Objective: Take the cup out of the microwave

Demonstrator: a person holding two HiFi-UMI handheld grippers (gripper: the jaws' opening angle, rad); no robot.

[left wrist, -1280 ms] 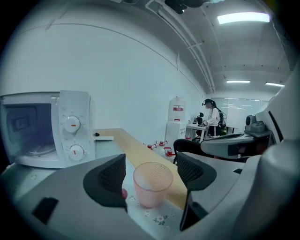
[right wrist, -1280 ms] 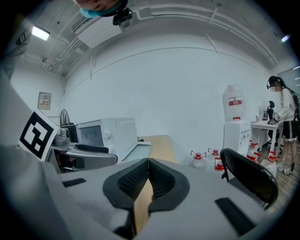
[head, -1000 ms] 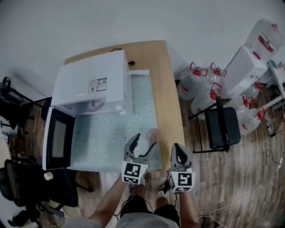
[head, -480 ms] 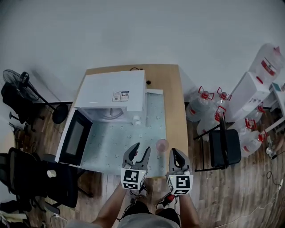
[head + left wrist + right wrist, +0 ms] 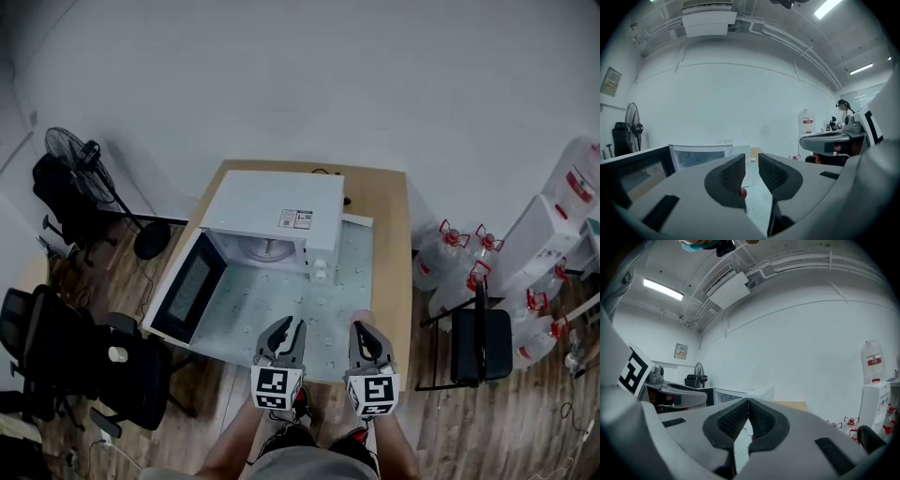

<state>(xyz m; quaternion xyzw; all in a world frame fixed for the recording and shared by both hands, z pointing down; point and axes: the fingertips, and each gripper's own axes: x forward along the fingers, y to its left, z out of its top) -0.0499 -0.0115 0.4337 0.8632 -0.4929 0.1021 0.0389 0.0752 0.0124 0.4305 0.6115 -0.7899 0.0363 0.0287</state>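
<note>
White microwave, pale green dotted mat

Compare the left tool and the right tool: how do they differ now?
The left tool shows a narrow gap between its jaws, which have just been closing with nothing between them; the right tool has its jaws meeting at the tips. In the head view, the left tool is nearer the microwave door, the right tool nearer the right edge of the table. Both are empty and hover by the table's near edge.

A fan stands at upper left, an office chair lower left, water jugs at right.
</note>
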